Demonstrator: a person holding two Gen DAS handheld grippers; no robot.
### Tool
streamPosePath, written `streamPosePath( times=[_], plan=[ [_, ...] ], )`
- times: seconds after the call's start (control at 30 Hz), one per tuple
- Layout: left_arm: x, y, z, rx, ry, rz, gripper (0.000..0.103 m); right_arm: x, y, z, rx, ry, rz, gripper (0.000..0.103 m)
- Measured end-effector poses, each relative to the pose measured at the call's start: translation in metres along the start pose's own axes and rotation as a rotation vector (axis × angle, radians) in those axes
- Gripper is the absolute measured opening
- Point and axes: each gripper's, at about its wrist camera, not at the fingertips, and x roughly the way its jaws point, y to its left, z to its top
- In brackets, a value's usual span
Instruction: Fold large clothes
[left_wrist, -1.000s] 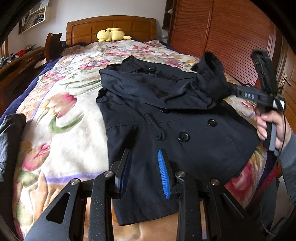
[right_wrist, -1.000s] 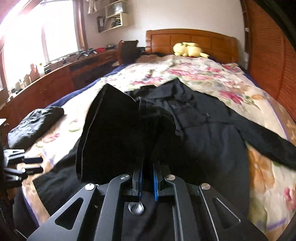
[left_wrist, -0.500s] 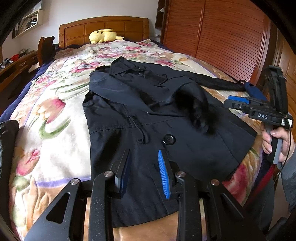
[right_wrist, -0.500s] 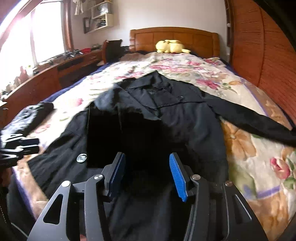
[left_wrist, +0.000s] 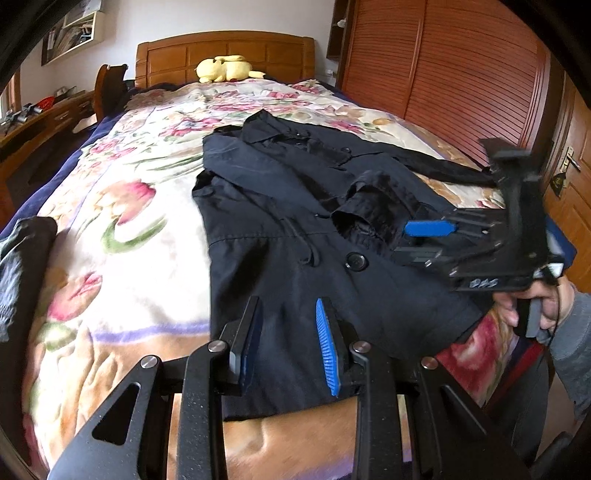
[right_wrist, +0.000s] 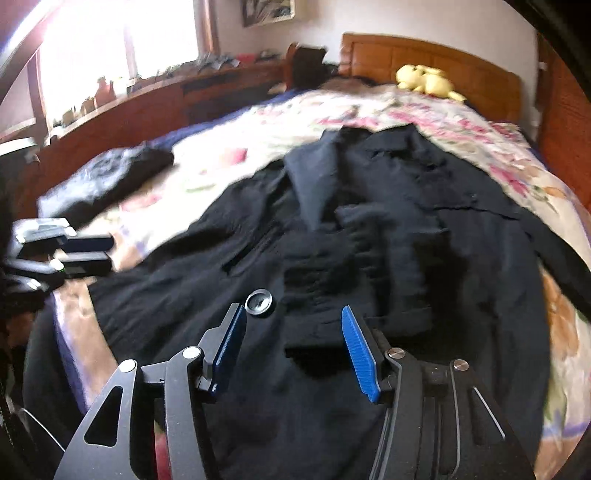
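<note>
Left wrist view first: the left claw (left_wrist: 288, 343) sits low in the frame, its blue pads apart and gripping nothing, hanging over the hem of the black coat (left_wrist: 295, 221). That coat lies spread across the middle of the frame on the floral bedspread (left_wrist: 122, 229), collar toward the wooden headboard (left_wrist: 225, 51), one sleeve (left_wrist: 369, 199) folded over the front with its cuff bunched near a big black button (left_wrist: 355, 261). At the right edge, the right claw (left_wrist: 421, 240) comes in sideways, held by a hand (left_wrist: 532, 306) in a grey cuff, fingers spread, hovering just beside that bunched cuff. A yellow plush toy (left_wrist: 225, 68) rests at the headboard, upper centre. A dark garment (left_wrist: 22, 269) lies at the left edge.

Over to the right wrist view, a bit blurred: the right claw (right_wrist: 295, 354) is wide open at the bottom of the frame, nothing between its pads. The coat (right_wrist: 406, 240) fills the centre, the folded sleeve (right_wrist: 351, 266) straight ahead of the pads, a button (right_wrist: 259, 302) just above the left pad. The left claw (right_wrist: 85, 254) shows at the left edge, fingers parted. The plush toy (right_wrist: 424, 81) sits upper right, the dark garment (right_wrist: 110, 173) at upper left by the bright window (right_wrist: 110, 55).
</note>
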Motion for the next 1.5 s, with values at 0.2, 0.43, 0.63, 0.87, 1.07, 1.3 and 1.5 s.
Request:
streamPosePath(
  times=[0.2, 0.43, 0.63, 0.87, 1.07, 1.3, 1.5],
  plan=[
    [0.0, 0.005, -0.004, -0.015, 0.005, 0.008, 0.031, 0.017, -0.004, 0.002, -0.072, 0.066, -0.113, 0.037],
    [0.01, -0.006, -0.001, -0.009, 0.007, -0.022, 0.031, -0.025, -0.032, 0.001, 0.064, -0.089, -0.135, 0.009],
    [0.02, -0.031, 0.014, 0.034, -0.023, -0.052, 0.031, -0.082, -0.086, -0.021, 0.299, -0.206, -0.186, 0.009],
    [0.04, -0.061, 0.037, 0.079, -0.014, -0.167, 0.031, -0.107, -0.111, -0.062, 0.465, -0.181, -0.234, 0.015],
    [0.061, -0.09, 0.065, 0.134, -0.048, -0.172, 0.032, -0.137, -0.105, -0.066, 0.47, -0.223, -0.244, 0.028],
    [0.097, -0.1, 0.094, 0.129, -0.071, -0.152, 0.032, -0.118, -0.115, -0.061, 0.376, -0.178, -0.312, 0.038],
    [0.129, -0.102, 0.106, 0.124, -0.047, -0.142, 0.032, -0.093, -0.136, -0.056, 0.372, -0.128, -0.328, 0.041]
  ],
)
